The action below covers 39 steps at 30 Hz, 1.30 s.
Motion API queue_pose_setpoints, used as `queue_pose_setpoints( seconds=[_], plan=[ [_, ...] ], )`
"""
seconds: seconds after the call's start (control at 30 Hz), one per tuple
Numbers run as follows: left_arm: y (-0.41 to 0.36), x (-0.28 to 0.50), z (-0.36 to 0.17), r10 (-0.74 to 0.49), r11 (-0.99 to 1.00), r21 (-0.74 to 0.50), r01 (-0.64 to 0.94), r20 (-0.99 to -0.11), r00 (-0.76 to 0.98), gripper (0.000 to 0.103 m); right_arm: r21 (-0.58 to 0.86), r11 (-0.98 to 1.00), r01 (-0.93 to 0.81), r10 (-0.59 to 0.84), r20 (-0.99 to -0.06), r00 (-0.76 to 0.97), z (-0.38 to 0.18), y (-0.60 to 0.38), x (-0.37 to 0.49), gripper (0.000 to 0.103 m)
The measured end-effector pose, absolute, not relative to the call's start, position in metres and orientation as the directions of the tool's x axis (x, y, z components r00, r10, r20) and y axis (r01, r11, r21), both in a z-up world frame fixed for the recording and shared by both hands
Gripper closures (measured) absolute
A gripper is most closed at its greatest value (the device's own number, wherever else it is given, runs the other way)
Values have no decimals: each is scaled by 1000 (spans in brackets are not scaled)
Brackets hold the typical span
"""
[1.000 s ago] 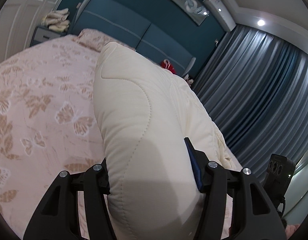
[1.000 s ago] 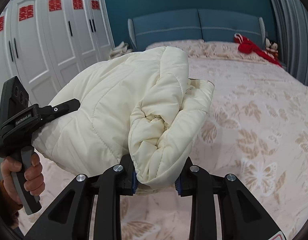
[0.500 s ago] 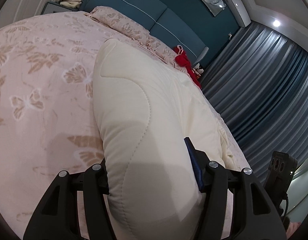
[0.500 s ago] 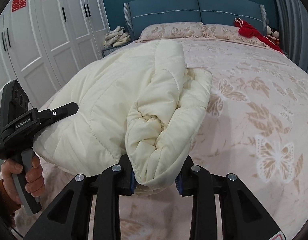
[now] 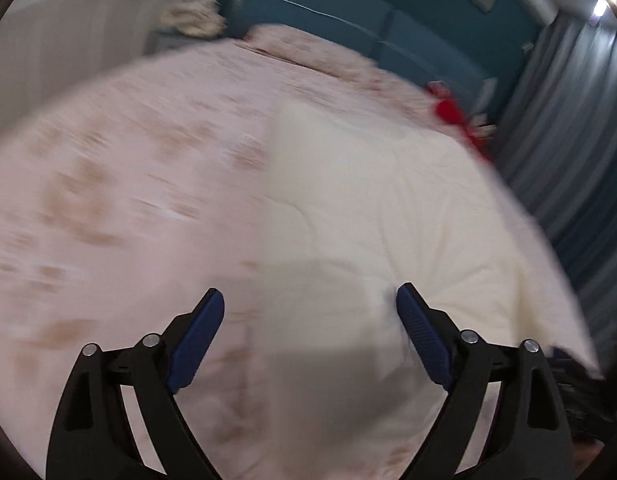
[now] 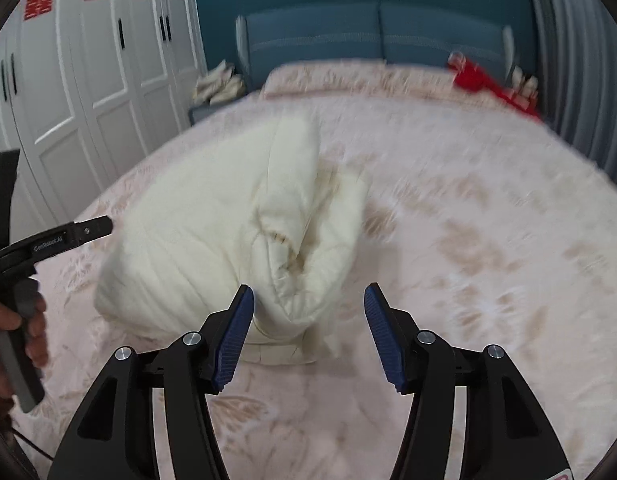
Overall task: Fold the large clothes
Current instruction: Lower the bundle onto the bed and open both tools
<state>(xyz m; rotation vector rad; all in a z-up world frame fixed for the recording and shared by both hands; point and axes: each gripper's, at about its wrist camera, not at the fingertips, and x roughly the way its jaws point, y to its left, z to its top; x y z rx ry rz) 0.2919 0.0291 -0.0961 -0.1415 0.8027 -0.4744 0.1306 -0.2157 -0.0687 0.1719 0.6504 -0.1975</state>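
Cream quilted puffer jacket (image 6: 228, 236), clamped at both ends a second ago and carried above the bed, now lies released on the pink butterfly-print bedspread (image 6: 488, 240) as a folded bundle; right gripper (image 6: 308, 332) jaws, earlier pinching the bunched end, are opening, blue pads clear of the fabric, bundle at 11 o'clock ahead of them; left gripper (image 5: 308, 336) jaws, earlier closed on the padded edge, are opening too, jacket (image 5: 380, 208) spreading from 12 to 2 o'clock beyond them; both views now blurred, formerly sharp.
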Motion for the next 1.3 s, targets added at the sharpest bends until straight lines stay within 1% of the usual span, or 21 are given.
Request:
queue_pose_setpoints(
  seconds=[0.03,0.07,0.13,0.17,0.2,0.23,0.33,0.4,0.57,0.73,0.87,0.97,1.1,1.2,1.3],
  plan=[
    [30,281,-79,-388,918,-220,329,-663,640,18,98,968,232,-131,-592,795,-57,-213,124,58],
    [29,272,-67,-342,935,-164,316,-656,672,18,97,969,225,-127,-587,800,-49,-210,124,71],
    [19,253,-40,-282,947,-59,317,-628,726,18,86,974,207,-116,-596,795,-42,-204,133,79],
    [9,246,-31,-256,948,-16,317,-628,735,18,75,976,206,-121,-599,791,-43,-203,137,83],
    [-1,242,-26,-232,949,15,314,-642,731,18,58,976,209,-131,-610,782,-45,-202,143,86],
    [-8,240,-25,-231,947,19,320,-653,721,18,49,975,216,-138,-629,765,-52,-202,151,88],
    [-31,240,-29,-209,947,36,319,-683,700,18,71,966,250,-142,-663,735,-69,-212,159,89],
    [-44,246,-37,-186,948,55,313,-704,686,18,89,957,277,-141,-691,709,-83,-219,164,89],
    [-56,256,-67,-157,954,49,295,-757,634,18,99,952,290,-130,-725,676,-107,-224,169,88],
    [-58,256,-86,-161,957,30,289,-774,613,17,90,953,289,-127,-748,652,-131,-221,174,88],
    [-60,254,-96,-150,957,47,288,-766,625,13,76,954,289,-136,-751,647,-141,-218,177,86],
    [-62,254,-99,-145,957,53,287,-766,626,12,68,956,286,-140,-750,646,-138,-216,176,86],
    [-60,253,-93,-148,961,36,276,-775,615,13,95,953,287,-130,-728,673,-114,-217,160,86],
    [-54,245,-78,-163,963,9,270,-778,607,20,95,952,291,-144,-700,700,-89,-216,139,86],
    [-49,224,-58,-159,963,24,269,-756,635,21,91,950,300,-157,-690,707,-67,-212,110,85]
  ],
)
